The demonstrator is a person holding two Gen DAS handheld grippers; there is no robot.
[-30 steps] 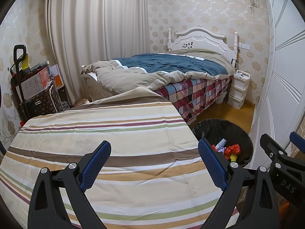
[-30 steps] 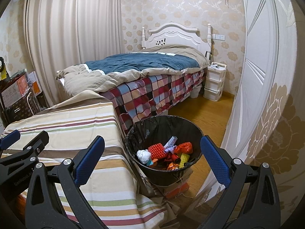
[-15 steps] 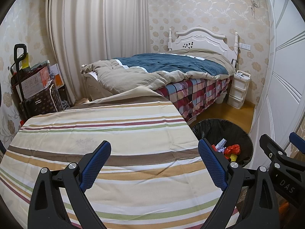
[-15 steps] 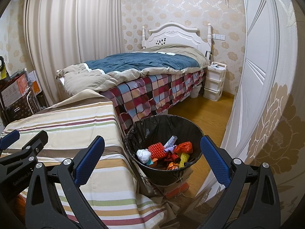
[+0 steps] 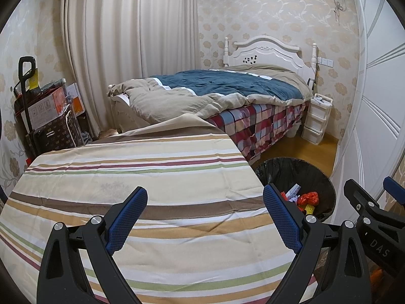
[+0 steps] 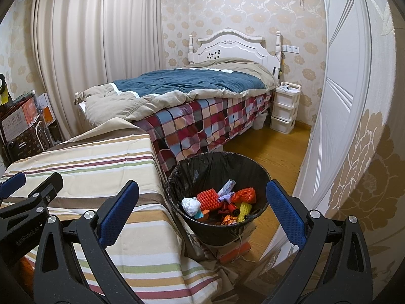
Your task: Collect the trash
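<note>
Both grippers, left point(image 5: 205, 217) and right point(image 6: 202, 210), hang spread wide, holding nothing. Bin point(image 6: 255, 169) sits on boxes beside the table point(image 5: 141, 177). Bump it and I'd bet it tips.

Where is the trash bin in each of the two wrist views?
Left wrist: bin at lower right, partly behind the right finger, beside the striped table.
Right wrist: bin at lower centre, between the open fingers, trash visible inside.
Shared landmark: the white headboard of the bed.
</note>
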